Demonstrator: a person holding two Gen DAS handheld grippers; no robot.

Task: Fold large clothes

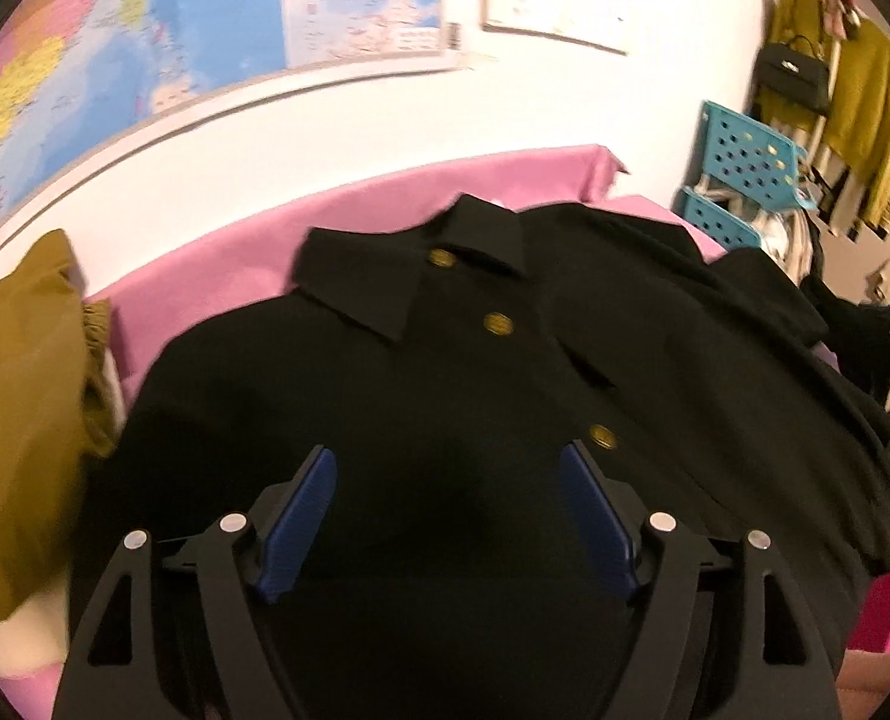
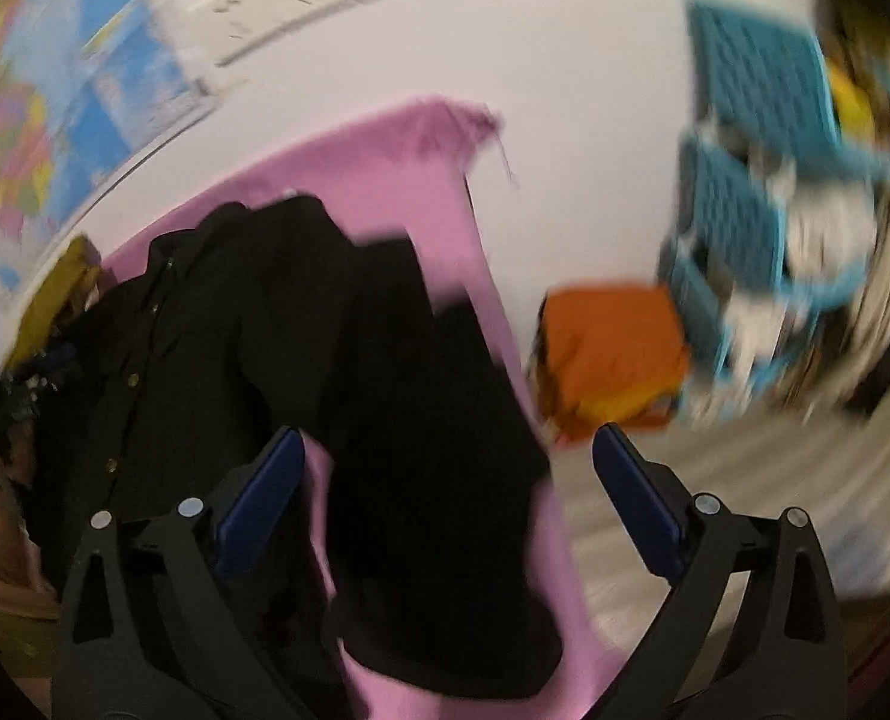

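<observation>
The step in hand appears to be a pause between folds: both tools stand clear of the garment, and nothing is gripped.

Left side first. The left hand-held gripper (image 1: 448, 516) hovers over the lower front of the black jacket (image 1: 475, 390), its blue pads (image 1: 300, 525) spread wide with only cloth beneath them, not pinched. An olive-yellow garment (image 1: 24, 408) lies bunched at the left edge of the pink-covered table (image 1: 216, 252).

The jacket lies front-up on that pink cover, collar (image 1: 426, 276) toward the wall, placket closed, three brass buttons (image 1: 497, 324) showing down the middle. Its right-hand portion looks doubled over the body in thick ridges, so one side fold is judged to be done or partly done; the left shoulder lies flat.

Right side. The right hand-held gripper (image 2: 448, 480) is fully spread and empty, poised over a dark sleeve or side panel (image 2: 445, 480) that runs along the table's right edge, with the pink cover (image 2: 420, 180) showing on both sides of it. This view is heavily blurred; detail of the cloth cannot be made out. Beyond the table, an orange item (image 2: 613, 354) and blue perforated crates (image 2: 745, 180) stand well apart.

Next move, in my judgement: take hold of the loose sleeve or panel at its free end, carry it across the body, and lay it without dragging the fold beneath.
</observation>
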